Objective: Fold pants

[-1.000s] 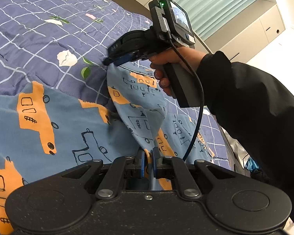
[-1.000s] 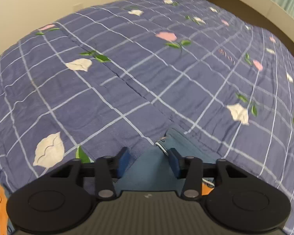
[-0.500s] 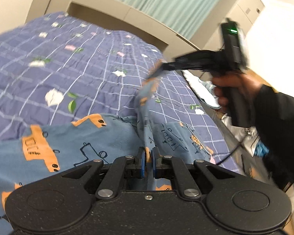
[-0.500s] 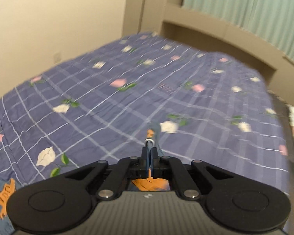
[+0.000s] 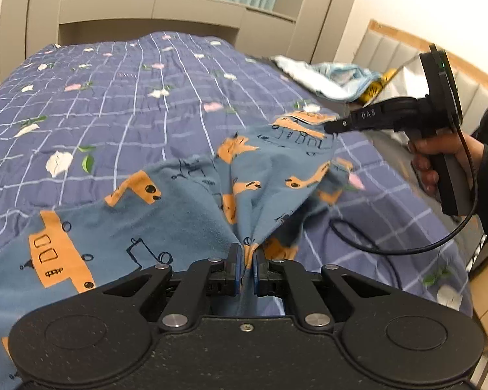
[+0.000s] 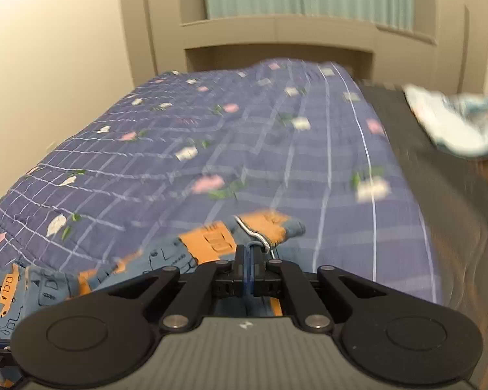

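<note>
Pants pinched at separate edge points by left hand-held gripper and right hand-held gripper, both clamped on fabric, lifted ahead above the bed, presumably to spread the cloth for folding.

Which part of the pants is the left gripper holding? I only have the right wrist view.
Observer: The left gripper is shut on a bunched fold of the pants, near its own camera.
Operator: Is the cloth between the grippers slack?
Observer: It rises in loose folds off the quilt toward the right gripper.
Operator: Where's my cable?
Observer: The cable hangs in a loop from the right handle, above the quilt.
</note>
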The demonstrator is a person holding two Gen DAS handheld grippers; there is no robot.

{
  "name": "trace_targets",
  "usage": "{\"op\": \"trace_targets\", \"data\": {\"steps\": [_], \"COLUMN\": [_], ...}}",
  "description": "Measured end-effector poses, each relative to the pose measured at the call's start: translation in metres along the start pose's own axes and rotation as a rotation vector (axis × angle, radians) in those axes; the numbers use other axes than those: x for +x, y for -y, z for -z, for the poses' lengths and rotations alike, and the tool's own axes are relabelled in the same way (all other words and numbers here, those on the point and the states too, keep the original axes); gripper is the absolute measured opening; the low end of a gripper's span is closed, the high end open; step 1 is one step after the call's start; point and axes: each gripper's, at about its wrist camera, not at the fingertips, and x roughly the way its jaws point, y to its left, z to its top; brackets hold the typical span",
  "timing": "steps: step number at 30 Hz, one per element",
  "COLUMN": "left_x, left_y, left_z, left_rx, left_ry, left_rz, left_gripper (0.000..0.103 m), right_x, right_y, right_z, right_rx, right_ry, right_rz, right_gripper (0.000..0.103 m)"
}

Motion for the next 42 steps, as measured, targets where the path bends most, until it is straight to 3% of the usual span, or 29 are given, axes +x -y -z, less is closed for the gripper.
{"op": "trace_targets", "data": {"steps": [6,14,17,21,23,24,25,28,34,37,39,42], "left_x": [0.003,0.005,0.005,0.006,0.007,0.006,0.006,0.002,-0.013,-0.013,-0.006,0.009], "left_y": [0.0,0.004,0.003,0.004,0.005,0.005,0.006,0.008,0.015,0.024,0.03,0.032], "left_z": [0.006,0.006,0.005,0.004,0.003,0.003,0.003,-0.002,-0.019,-0.02,-0.015,-0.005], "left_rx": [0.015,0.014,0.008,0.003,0.006,0.005,0.001,-0.006,-0.004,0.023,0.058,0.058], "left_ry": [-0.04,-0.055,-0.058,-0.061,-0.06,-0.057,-0.054,-0.024,0.07,0.081,0.051,-0.012], "left_rz": [-0.018,-0.032,-0.037,-0.041,-0.046,-0.051,-0.054,-0.069,-0.09,-0.057,-0.055,-0.04], "left_gripper": [0.006,0.006,0.006,0.006,0.006,0.006,0.006,0.006,0.006,0.002,0.002,0.002], "right_x": [0.002,0.008,0.014,0.021,0.026,0.028,0.029,0.026,-0.009,-0.026,-0.03,-0.017], "right_y": [0.03,0.06,0.068,0.077,0.075,0.073,0.071,0.063,0.044,0.046,0.054,0.068], "right_z": [0.047,0.054,0.049,0.043,0.039,0.037,0.034,0.017,-0.025,-0.028,-0.018,0.008], "right_rx": [0.132,0.283,0.333,0.378,0.36,0.35,0.337,0.276,0.123,0.105,0.111,0.143], "right_ry": [-0.043,-0.034,-0.019,-0.008,-0.015,-0.015,-0.011,0.029,0.193,0.245,0.242,0.153], "right_rz": [-0.078,-0.146,-0.147,-0.135,-0.114,-0.107,-0.097,-0.093,-0.091,-0.066,-0.039,-0.003], "right_gripper": [0.004,0.029,0.043,0.041,0.031,0.014,0.008,0.007,0.007,0.007,0.007,0.007]}}
